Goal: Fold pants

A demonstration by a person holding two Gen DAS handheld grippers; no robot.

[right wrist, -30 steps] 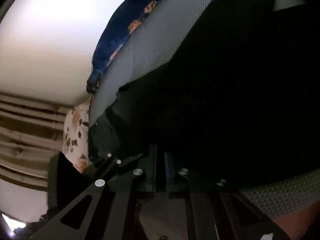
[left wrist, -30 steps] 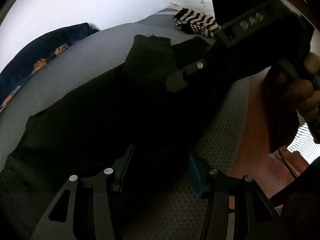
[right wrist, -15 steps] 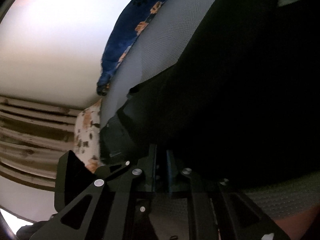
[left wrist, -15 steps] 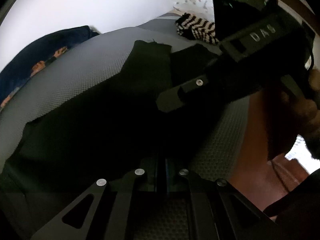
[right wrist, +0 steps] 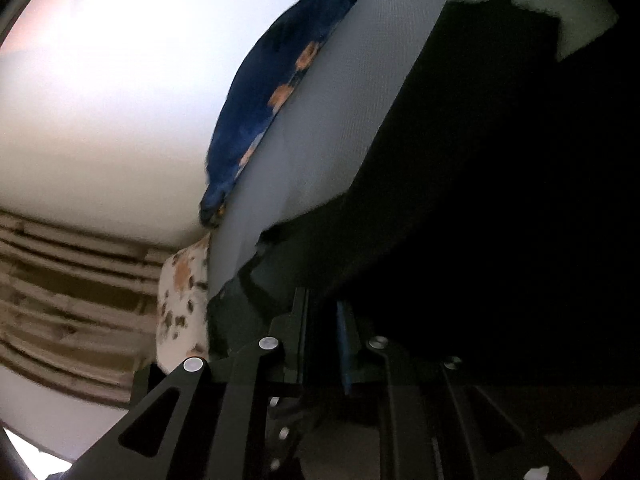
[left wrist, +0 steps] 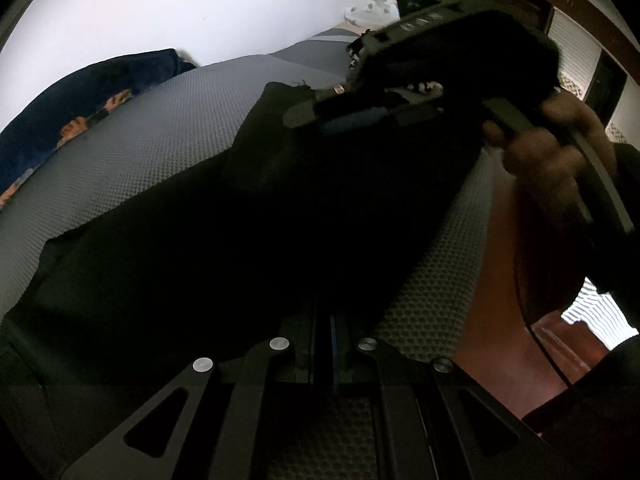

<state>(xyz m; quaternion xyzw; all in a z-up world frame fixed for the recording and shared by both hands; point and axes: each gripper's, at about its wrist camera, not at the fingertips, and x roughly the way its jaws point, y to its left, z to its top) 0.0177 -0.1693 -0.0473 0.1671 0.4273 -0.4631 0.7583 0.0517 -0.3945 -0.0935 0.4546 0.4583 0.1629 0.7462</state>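
Black pants [left wrist: 208, 248] lie spread on a grey textured mattress [left wrist: 160, 128], legs stretching toward the far end. My left gripper [left wrist: 323, 322] is shut on the near edge of the pants. My right gripper [right wrist: 323, 312] is shut on another part of the same edge and holds the cloth raised, so the black fabric [right wrist: 480, 200] fills the right of its view. In the left wrist view the right gripper [left wrist: 320, 114] hangs above the pants at the upper right, held by a hand [left wrist: 552, 148].
A dark blue flowered blanket [left wrist: 76, 96] lies along the mattress's far left side by the white wall. A black-and-white striped cloth [left wrist: 420, 87] lies at the far end. The mattress's right edge drops to a reddish floor [left wrist: 492, 320]. A floral pillow [right wrist: 180, 300] sits by wooden slats.
My left gripper has closed on the pants edge. My right gripper has lifted up and away with the cloth, and now appears higher and farther in the left wrist view.
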